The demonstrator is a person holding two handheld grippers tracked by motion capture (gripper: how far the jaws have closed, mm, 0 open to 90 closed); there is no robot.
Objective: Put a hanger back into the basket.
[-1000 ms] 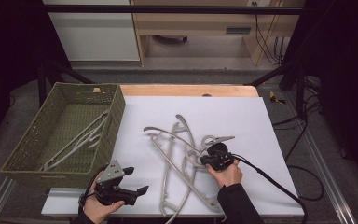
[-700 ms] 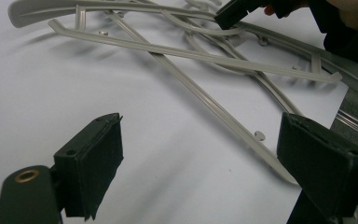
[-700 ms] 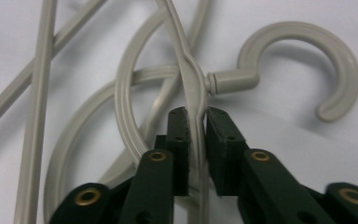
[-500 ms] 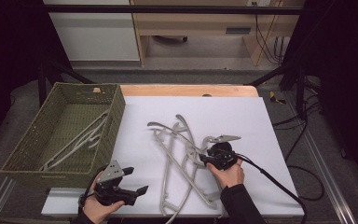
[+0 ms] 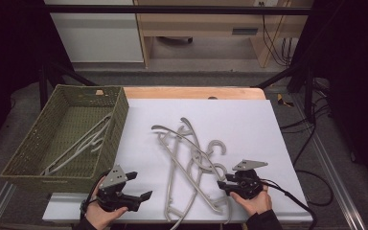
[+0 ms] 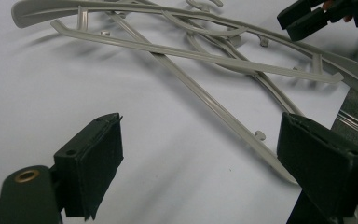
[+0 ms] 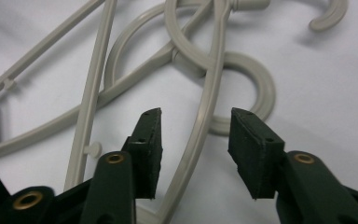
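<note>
**Hangers heaped near the table's front edge**

White tabletop (image 5: 249, 120) lies bare along its far and right sides, with a green basket (image 5: 117, 112) against its left edge. Grey hangers (image 5: 187, 158) sprawl mid-table toward the near edge. Right gripper (image 5: 225, 184), jaws just opened, straddles a hanger arm without pinching it. Left gripper (image 5: 141, 187) rests near-left, jaws spread on nothing.
</note>
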